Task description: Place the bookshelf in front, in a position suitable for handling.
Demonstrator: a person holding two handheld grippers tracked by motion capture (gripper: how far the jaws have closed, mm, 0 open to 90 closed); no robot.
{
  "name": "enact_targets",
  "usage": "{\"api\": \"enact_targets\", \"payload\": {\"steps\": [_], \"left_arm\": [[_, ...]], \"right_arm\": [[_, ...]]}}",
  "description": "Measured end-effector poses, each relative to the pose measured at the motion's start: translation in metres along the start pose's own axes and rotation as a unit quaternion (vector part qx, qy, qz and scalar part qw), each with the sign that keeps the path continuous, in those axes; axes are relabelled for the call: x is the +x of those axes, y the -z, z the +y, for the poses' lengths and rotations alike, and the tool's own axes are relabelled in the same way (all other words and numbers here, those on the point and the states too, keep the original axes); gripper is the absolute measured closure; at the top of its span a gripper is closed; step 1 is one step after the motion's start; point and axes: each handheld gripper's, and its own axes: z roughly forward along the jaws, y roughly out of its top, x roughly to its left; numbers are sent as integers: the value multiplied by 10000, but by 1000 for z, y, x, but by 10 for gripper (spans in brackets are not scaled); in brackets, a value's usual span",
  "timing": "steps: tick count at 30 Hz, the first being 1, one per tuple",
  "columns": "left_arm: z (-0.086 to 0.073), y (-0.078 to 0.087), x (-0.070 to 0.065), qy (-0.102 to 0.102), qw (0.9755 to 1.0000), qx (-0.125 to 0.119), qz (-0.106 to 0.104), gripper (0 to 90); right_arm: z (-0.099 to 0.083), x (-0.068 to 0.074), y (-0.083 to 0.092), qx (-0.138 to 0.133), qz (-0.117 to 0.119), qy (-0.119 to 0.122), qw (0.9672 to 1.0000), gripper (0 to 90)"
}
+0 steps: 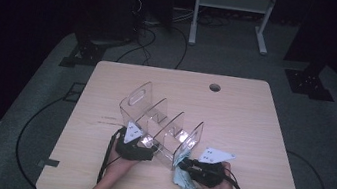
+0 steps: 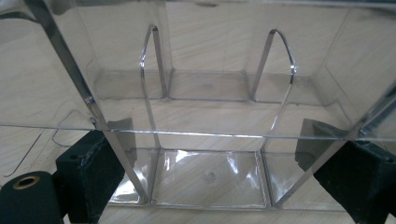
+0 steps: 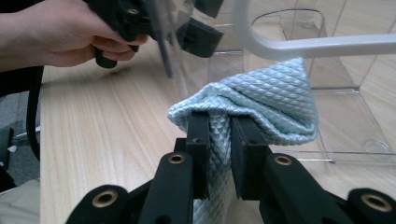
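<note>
1. Clear acrylic organiser (image 1: 162,124), with upright dividers and a handle cut-out in its tallest panel, stands near the front edge of the surface (image 1: 254,117), a little left of centre.
2. Left gripper (image 1: 135,142) sits at the organiser's front-left corner. In the left gripper view its black pads (image 2: 95,175) stand wide apart on either side of the lower front walls and seem to press them: clamped on the organiser, as far as I can judge.
3. Right gripper (image 1: 191,167) is at the organiser's front-right end panel, its jaws nearly together and pinching a pale blue quilted cloth (image 3: 261,102). The bunched cloth bulges above the pads (image 3: 201,140) and meets the rounded panel edge.
4. Handling, organiser: probably light, rigid and slick. It likely slides or tips under a sideways rub, and thin panels could scratch or crack. Best held low, across the base walls, not by a divider top.
5. Handling, cloth: soft, limp and grippy. A pinch mid-fold leaves a padded wad ahead of the jaws for wiping.
</note>
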Motion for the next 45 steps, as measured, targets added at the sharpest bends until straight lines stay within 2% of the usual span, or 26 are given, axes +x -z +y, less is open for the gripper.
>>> {"api": "enact_targets", "payload": {"steps": [1,2,3,4,5,7,8,11,12,14,16,19,21,22,24,28,30,33,34,35,37,40,41,42,44,45], "left_arm": [[0,0,0,2,10000,-1,5,84],[0,0,0,-6,10000,-11,13,83],[0,0,0,-6,10000,-11,13,84],[0,-1,0,6,10000,-23,23,83],[0,-1,0,10,10000,-31,56,83],[1,-2,-1,-2,10000,-28,61,83],[1,-2,-1,8,10000,-26,72,83],[0,-2,0,52,9999,-43,75,82],[0,-2,1,43,10000,-34,46,83],[0,-1,1,35,10000,-41,33,83],[0,-1,1,32,10000,-25,33,84],[0,-1,1,30,10000,-30,27,84],[0,-1,1,19,10000,-44,36,84],[0,-1,0,10,10000,-33,48,83],[0,-1,0,25,10000,-39,63,83],[1,-2,0,48,9999,-33,96,82],[0,-1,1,58,10000,-24,49,82],[0,0,1,54,10000,-9,47,84],[0,0,1,52,10000,-11,44,84],[0,-1,1,49,10000,-15,48,84],[0,-1,1,49,10000,-21,51,84],[0,-1,1,50,10000,-25,56,84],[0,-1,0,43,10000,-29,72,84],[1,-1,0,35,10000,-25,80,84],[1,-1,-1,56,9999,-26,117,83],[1,-1,-1,61,9999,-23,119,83]], "right_arm": [[0,-5,0,-10,-57,-53,10000,785],[-1,-20,1,-16,-323,-191,9993,785],[-1,-20,1,-16,-323,-191,9993,785],[-2,-30,0,-22,-428,-318,9986,785],[-2,-33,0,-15,-449,-378,9983,787],[-2,-33,0,-15,-442,-395,9982,787],[-2,-29,0,2,-438,-329,9985,787],[-2,-6,-3,69,-55,-108,9999,785],[-3,6,-7,153,55,104,9998,784],[-2,6,-7,154,60,140,9998,784],[-3,-2,-7,144,108,36,9998,785],[-6,-24,-5,147,-297,-173,9993,785],[-7,-39,-5,135,-452,-378,9982,785],[-8,-40,-5,148,-454,-397,9981,786],[-7,-34,-6,183,-421,-326,9984,786],[-8,-8,-11,282,116,-116,9995,785],[-9,2,-13,345,267,73,9990,785],[-10,-6,-13,350,211,2,9992,786],[-11,-20,-12,331,-25,-121,9994,785],[-11,-20,-12,331,-25,-121,9994,785],[-11,-35,-10,290,-243,-361,9986,785],[-12,-47,-8,329,-404,-537,9972,785],[-11,-47,-7,343,-459,-534,9969,786],[-9,-43,-6,323,-412,-489,9974,786],[-7,-33,-8,349,-222,-343,9986,786],[-7,-22,-10,380,-106,-220,9990,785]]}}
